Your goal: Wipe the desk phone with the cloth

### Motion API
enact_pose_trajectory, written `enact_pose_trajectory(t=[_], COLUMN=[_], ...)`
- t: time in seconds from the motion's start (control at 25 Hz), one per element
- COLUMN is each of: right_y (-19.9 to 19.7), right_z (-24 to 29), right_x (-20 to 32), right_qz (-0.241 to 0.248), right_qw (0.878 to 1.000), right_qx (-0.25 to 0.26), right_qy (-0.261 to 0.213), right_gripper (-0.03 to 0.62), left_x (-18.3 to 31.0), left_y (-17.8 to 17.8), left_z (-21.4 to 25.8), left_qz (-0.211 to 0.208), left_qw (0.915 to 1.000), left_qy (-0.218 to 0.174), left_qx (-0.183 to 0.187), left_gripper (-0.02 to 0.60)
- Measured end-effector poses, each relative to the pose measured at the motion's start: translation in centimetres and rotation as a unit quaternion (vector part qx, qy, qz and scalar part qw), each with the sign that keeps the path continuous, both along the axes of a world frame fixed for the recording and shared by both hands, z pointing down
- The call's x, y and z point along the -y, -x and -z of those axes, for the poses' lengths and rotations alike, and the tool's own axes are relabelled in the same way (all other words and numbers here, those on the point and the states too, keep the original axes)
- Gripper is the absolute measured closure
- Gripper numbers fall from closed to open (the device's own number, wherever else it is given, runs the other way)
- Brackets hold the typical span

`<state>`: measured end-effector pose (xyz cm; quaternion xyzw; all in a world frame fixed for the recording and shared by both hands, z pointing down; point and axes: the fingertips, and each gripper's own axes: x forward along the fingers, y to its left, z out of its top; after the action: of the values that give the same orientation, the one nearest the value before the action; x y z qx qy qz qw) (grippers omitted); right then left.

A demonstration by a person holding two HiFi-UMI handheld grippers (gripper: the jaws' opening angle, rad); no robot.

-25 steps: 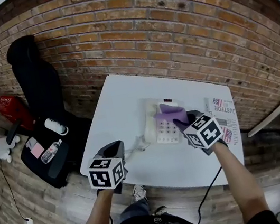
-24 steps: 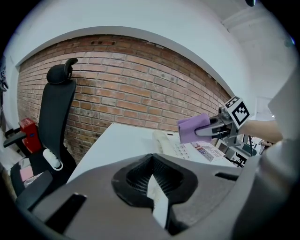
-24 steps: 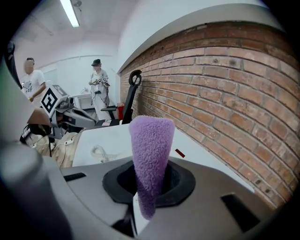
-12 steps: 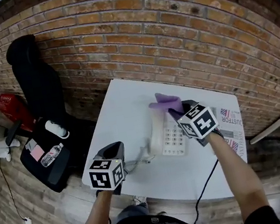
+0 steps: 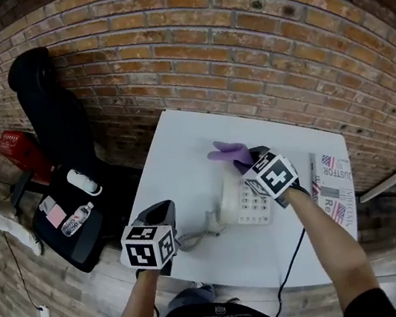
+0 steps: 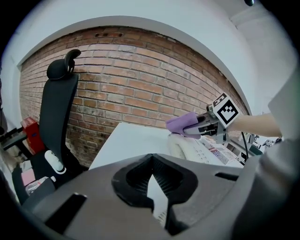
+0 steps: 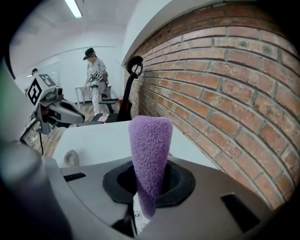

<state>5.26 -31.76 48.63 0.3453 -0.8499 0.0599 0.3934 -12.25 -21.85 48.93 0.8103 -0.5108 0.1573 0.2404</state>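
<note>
Head view: I hold my left gripper (image 5: pixel 163 211), jaws pressed together on nothing, at the white table's (image 5: pixel 180 145) near-left edge, clear of the work, while my right gripper (image 5: pixel 249 162) pinches the purple cloth (image 5: pixel 227 153) over the desk phone's (image 5: pixel 257 202) far end, apparently to wipe it.

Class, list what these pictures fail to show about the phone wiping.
- Head view: the right hand-held gripper covers the desk phone's far end.
- Right gripper view: the cloth and the gripper's body hide nearly all the desk phone.
- Head view: the leaflet's small print is too small to read.
</note>
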Motion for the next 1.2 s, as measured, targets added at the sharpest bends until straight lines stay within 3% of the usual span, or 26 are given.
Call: enact_pose_trajectory(t=[0.44,1.2], right_y=[1.0,2.4], right_z=[-1.1,-2.9], right_x=[-3.6,-11.1], right_qz=[0.012,0.042], right_qw=[1.0,0.998], right_qx=[0.007,0.014], right_qy=[0.018,0.043], right_gripper=[0.549,0.549], left_x=[-2.1,-8.2], left_y=[-0.9,-0.2], left_z=[0.1,0.3], left_qz=[-0.005,0.022], left_qw=[1.0,0.9997], left_qy=[0.0,-0.004], left_qx=[-0.001,-0.006], left_gripper=[0.577,0.577])
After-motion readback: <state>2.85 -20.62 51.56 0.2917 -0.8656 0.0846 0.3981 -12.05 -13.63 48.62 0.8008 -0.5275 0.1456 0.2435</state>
